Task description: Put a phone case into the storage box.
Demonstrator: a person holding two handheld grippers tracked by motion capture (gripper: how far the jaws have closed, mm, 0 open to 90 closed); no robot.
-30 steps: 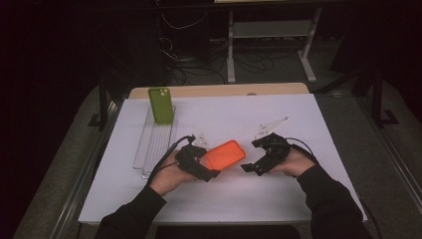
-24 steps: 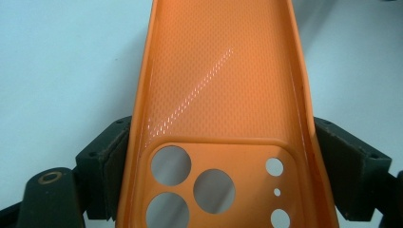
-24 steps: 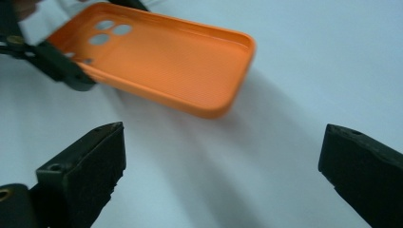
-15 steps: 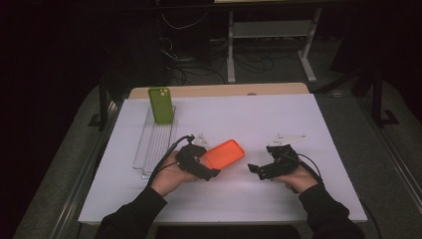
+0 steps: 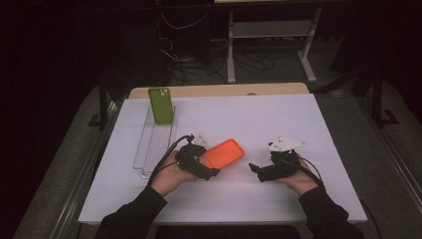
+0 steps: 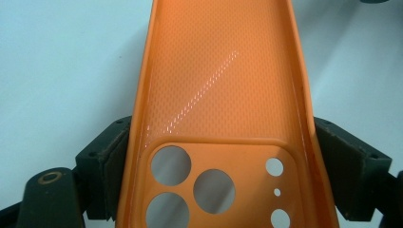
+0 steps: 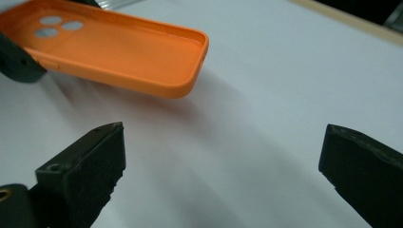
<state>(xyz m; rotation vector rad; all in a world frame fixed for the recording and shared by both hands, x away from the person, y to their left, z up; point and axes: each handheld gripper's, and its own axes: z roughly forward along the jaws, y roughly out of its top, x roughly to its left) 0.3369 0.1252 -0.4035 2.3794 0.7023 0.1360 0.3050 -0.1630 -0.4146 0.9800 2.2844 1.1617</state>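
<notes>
Left tongs (image 5: pixel 211 172) clamp the camera-hole end of the orange phone case (image 5: pixel 225 153), which we hold raised over the white table (image 5: pixel 259 117), while the right tongs (image 5: pixel 255 172), jaws apart, hold nothing; setting it in the clear rack (image 5: pixel 149 149) beside the green case (image 5: pixel 161 104) likely remains.

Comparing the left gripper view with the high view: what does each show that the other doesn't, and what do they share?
Left gripper view alone: the orange phone case's textured inner face, its round camera cut-outs, and the left gripper's fingers pressing both long edges.

High view alone: the green phone case standing at the far end of a clear tray, the right gripper held apart from the orange case, both forearms, and the floor and desk legs beyond.

Both: the orange case clamped in the left gripper above the white table.
</notes>
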